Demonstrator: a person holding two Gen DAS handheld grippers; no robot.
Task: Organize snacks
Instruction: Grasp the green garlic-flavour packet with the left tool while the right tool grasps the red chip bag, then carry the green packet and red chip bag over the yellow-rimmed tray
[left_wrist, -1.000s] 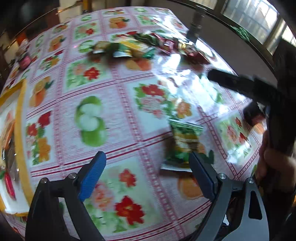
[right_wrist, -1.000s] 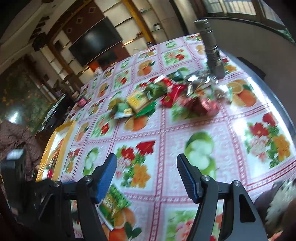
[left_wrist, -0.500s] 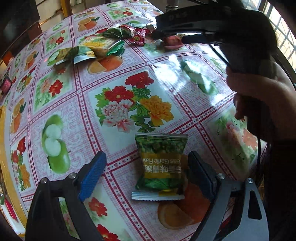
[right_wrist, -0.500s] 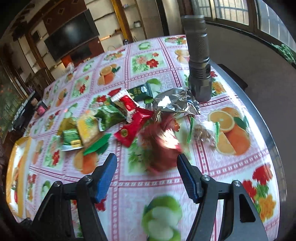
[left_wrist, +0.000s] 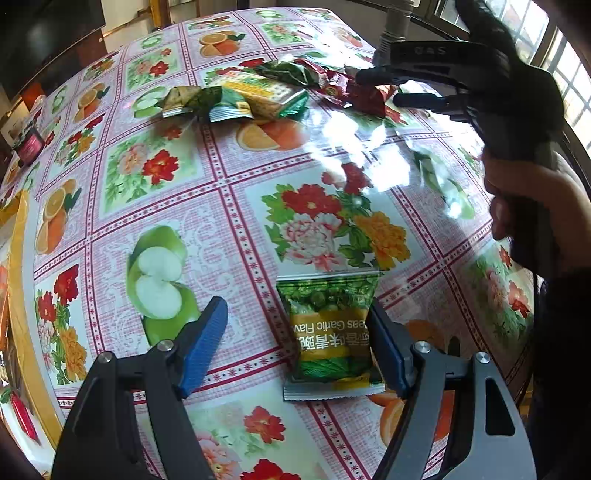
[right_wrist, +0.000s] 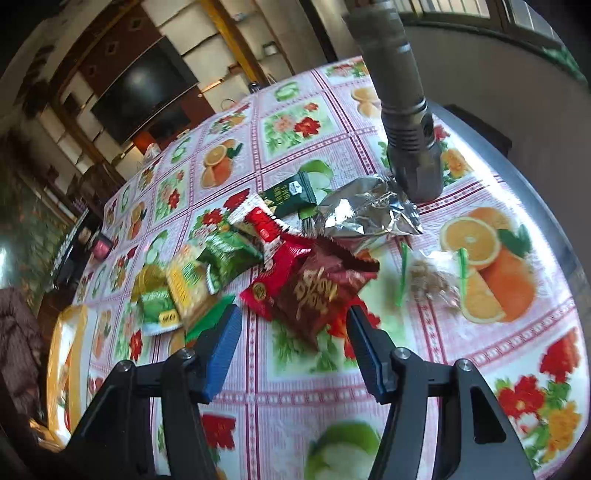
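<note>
Your left gripper (left_wrist: 295, 347) is closing around the green pea packet (left_wrist: 330, 330), which lies flat on the tablecloth (left_wrist: 236, 221). The right-hand pad sits at the packet's edge, though you can't tell whether it touches; the left-hand pad is well clear, so nothing is pinched. The packet's lower right corner is hidden behind that finger.

Your right gripper (right_wrist: 293, 349) is also closing, its jaws spread either side of the near end of a dark red snack packet (right_wrist: 314, 299). That packet is blurred and you cannot tell whether it is touched.

Behind it the snack pile (right_wrist: 229, 258) overlaps heavily: green, yellow and red wrappers half cover one another, with a crumpled silver bag (right_wrist: 365, 218) and a clear bag of bits (right_wrist: 432, 280) to the right. Glare washes out the cloth in the left view.

A yellow-rimmed tray (right_wrist: 70, 354) is cut off at the left edge. A dark post (right_wrist: 402, 107) stands on the round table, its top out of frame. Beyond, a dark television (right_wrist: 144, 88) hangs on a panelled wall.
</note>
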